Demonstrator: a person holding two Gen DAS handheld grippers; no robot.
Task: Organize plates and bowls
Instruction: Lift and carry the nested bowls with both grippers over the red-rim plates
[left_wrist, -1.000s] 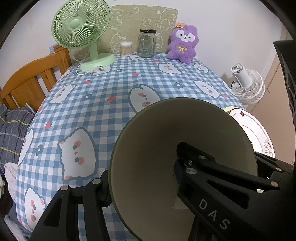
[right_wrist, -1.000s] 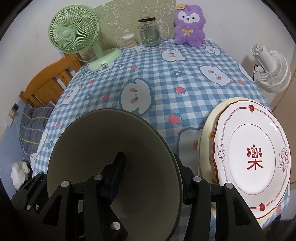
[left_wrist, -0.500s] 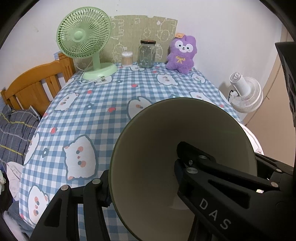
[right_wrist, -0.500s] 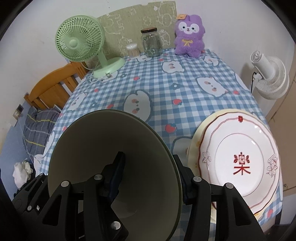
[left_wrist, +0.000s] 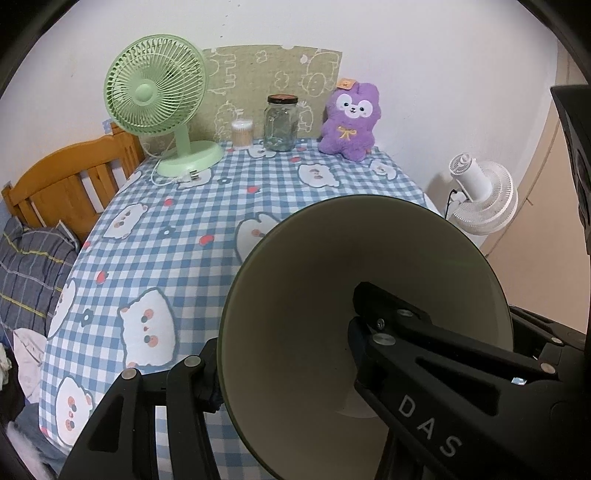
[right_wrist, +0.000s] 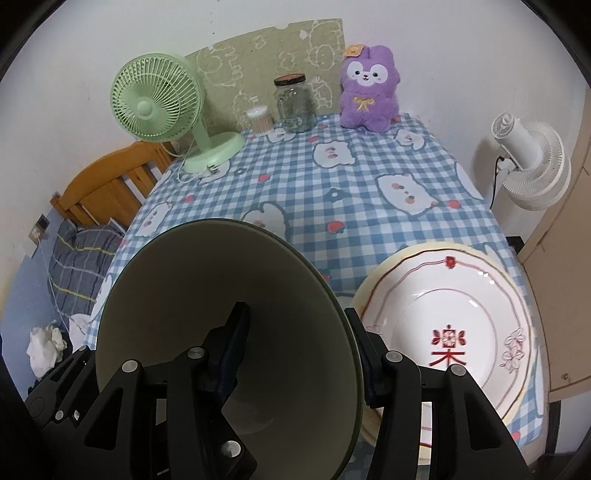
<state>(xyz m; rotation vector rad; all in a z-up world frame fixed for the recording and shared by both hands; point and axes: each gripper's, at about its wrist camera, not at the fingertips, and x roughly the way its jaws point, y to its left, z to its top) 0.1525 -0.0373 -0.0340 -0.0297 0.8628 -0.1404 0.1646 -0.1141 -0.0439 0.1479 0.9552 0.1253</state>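
Matt olive bowl (left_wrist: 317, 295) looks ceramic, glossy white plate (right_wrist: 461, 317) beside it, woven checked cloth tablecloth (left_wrist: 207, 218) under both, behind the bowl clear glass jar (left_wrist: 281, 123), fuzzy purple plush (left_wrist: 349, 122), smooth plastic fan (left_wrist: 155, 92).

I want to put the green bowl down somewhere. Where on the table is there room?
The widest bare patch is the checked tablecloth in the middle, between the green fan and the stacked plates. The near left side is free too. It is crowded along the back wall: fan, cotton swab pot, glass jar and purple plush. The plates fill the near right corner.
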